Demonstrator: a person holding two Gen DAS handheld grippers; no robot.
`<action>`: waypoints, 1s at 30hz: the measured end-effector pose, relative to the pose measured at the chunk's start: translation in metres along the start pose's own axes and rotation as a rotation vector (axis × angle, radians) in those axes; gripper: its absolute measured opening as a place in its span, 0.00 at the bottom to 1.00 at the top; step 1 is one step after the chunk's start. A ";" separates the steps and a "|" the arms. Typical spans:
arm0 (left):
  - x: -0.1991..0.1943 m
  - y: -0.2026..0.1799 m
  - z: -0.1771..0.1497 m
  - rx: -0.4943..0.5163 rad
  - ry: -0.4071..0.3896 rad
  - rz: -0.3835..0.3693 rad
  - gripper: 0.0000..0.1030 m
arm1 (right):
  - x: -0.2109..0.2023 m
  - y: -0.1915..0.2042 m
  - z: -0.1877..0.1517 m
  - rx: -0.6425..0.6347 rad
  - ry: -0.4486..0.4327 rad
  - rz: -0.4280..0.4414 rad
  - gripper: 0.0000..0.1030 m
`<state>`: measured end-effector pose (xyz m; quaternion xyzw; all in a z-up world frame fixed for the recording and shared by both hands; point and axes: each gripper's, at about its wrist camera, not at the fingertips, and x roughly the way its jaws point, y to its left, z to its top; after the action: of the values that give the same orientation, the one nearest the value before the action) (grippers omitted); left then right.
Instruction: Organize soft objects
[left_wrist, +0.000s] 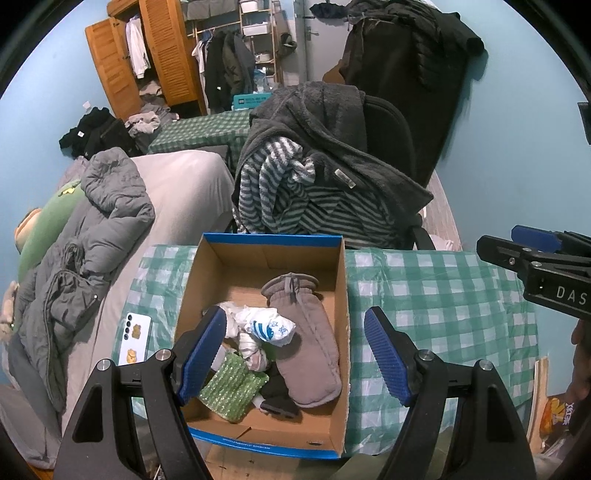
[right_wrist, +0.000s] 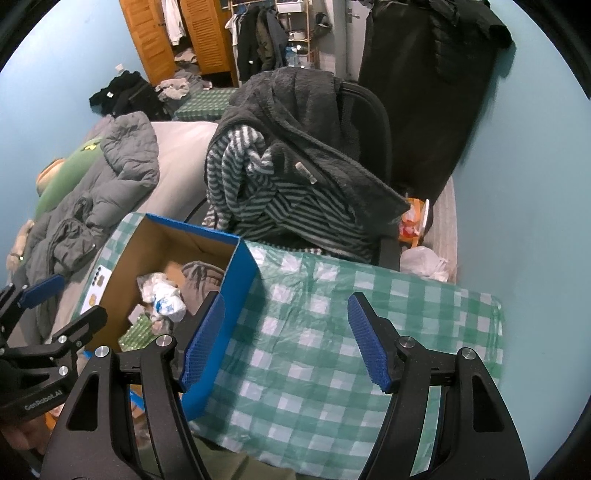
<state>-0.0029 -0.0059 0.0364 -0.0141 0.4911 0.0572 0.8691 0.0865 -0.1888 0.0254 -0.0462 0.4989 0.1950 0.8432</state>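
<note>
An open cardboard box with blue outer walls (left_wrist: 341, 288) (right_wrist: 242, 280) stands on a table under a green checked cloth (left_wrist: 443, 295) (right_wrist: 332, 332). Inside lie a grey mitten (left_wrist: 310, 347) (right_wrist: 201, 280), a white sock bundle with blue print (left_wrist: 269, 328) (right_wrist: 168, 301), a green knitted piece (left_wrist: 232, 391) (right_wrist: 136, 332) and a dark item (left_wrist: 279, 400). My left gripper (left_wrist: 295, 354) hangs open above the box, nothing between its fingers. My right gripper (right_wrist: 286, 339) stands open over the bare cloth, right of the box. Each gripper shows at the other view's edge (left_wrist: 535, 269) (right_wrist: 44, 325).
A chair draped with a dark fleece (left_wrist: 325, 140) (right_wrist: 295, 122) and a striped garment (left_wrist: 295, 199) stands behind the table. A bed with a grey quilted jacket (left_wrist: 92, 229) lies to the left. A phone (left_wrist: 135, 338) rests by the box. A white bag (right_wrist: 424, 262) sits at the back right.
</note>
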 end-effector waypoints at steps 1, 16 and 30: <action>0.000 0.001 0.000 -0.003 0.000 -0.001 0.76 | 0.000 -0.001 0.000 0.001 0.000 -0.001 0.67; 0.001 -0.001 0.001 -0.003 -0.003 -0.005 0.76 | 0.000 -0.004 0.001 0.001 0.001 0.001 0.67; 0.002 0.000 0.001 0.002 0.002 -0.006 0.76 | 0.000 -0.005 0.001 0.000 0.000 0.002 0.67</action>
<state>-0.0014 -0.0056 0.0350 -0.0144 0.4921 0.0541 0.8688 0.0891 -0.1929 0.0247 -0.0457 0.4990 0.1958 0.8429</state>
